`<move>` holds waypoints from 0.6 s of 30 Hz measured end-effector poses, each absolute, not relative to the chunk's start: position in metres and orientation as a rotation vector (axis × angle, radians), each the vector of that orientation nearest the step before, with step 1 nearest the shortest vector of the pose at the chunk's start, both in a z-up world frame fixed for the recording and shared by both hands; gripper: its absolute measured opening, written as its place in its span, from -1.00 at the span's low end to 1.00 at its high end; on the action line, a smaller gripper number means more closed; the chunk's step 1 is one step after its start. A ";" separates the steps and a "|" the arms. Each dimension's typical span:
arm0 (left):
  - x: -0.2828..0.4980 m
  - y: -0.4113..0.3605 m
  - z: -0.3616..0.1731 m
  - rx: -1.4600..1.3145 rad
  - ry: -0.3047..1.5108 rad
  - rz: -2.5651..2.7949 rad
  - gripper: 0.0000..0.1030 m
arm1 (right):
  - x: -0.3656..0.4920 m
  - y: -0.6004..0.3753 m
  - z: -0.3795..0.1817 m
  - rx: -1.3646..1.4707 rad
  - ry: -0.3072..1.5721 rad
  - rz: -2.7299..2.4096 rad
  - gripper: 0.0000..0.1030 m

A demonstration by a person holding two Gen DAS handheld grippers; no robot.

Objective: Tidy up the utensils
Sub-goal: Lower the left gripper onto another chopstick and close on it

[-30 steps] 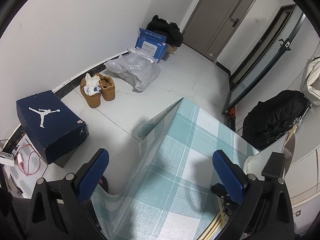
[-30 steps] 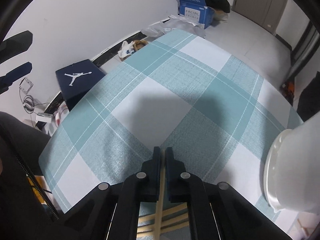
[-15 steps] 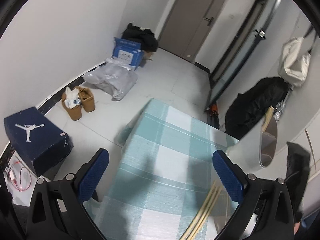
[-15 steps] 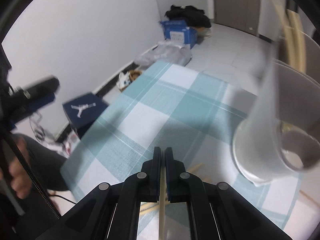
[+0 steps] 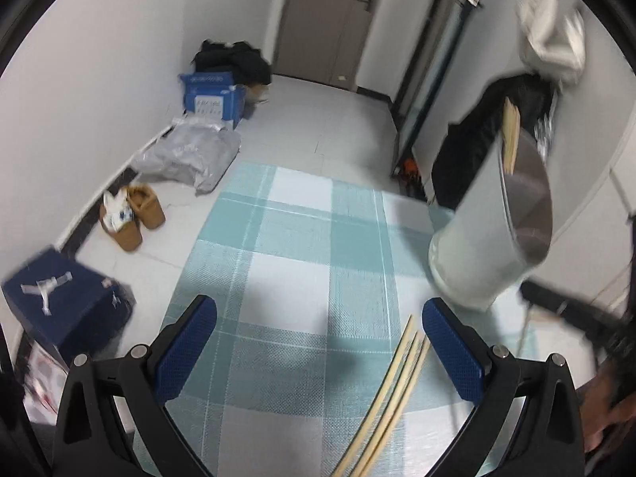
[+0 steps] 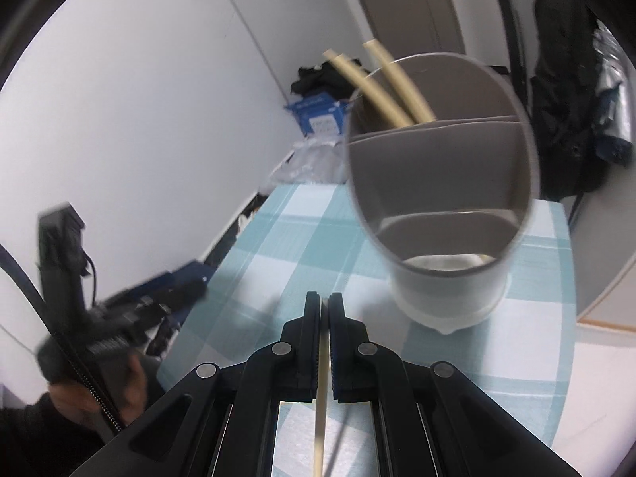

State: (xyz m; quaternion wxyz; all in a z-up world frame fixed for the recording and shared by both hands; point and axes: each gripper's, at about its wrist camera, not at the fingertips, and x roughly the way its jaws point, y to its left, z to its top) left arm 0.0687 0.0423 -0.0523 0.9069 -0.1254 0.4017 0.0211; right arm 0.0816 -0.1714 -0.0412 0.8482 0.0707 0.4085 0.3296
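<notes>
Worktop cloth [image 5: 302,262]: teal-and-white check. Utensil holder [image 6: 441,206]: white outside, grey-brown inside. Chopsticks [image 5: 391,389]: pale bamboo yellow. Left gripper [image 5: 318,342]: black frame, blue pads (textured). Shoe box [image 5: 63,310]: navy, white logo. Slippers [image 5: 133,218]: tan.

White walls [image 5: 99,79], pale tiled floor [image 5: 318,119], grey door [image 5: 318,20], checked tablecloth [image 5: 286,262]

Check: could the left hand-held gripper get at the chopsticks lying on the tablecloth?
Probably yes: the left hand-held gripper is open and empty, and the loose chopsticks lie uncovered just inside its right finger.
</notes>
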 end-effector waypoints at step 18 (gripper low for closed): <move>0.097 -0.007 -0.094 0.099 1.119 0.034 0.97 | 0.097 -0.256 -0.041 0.434 0.769 0.607 -0.93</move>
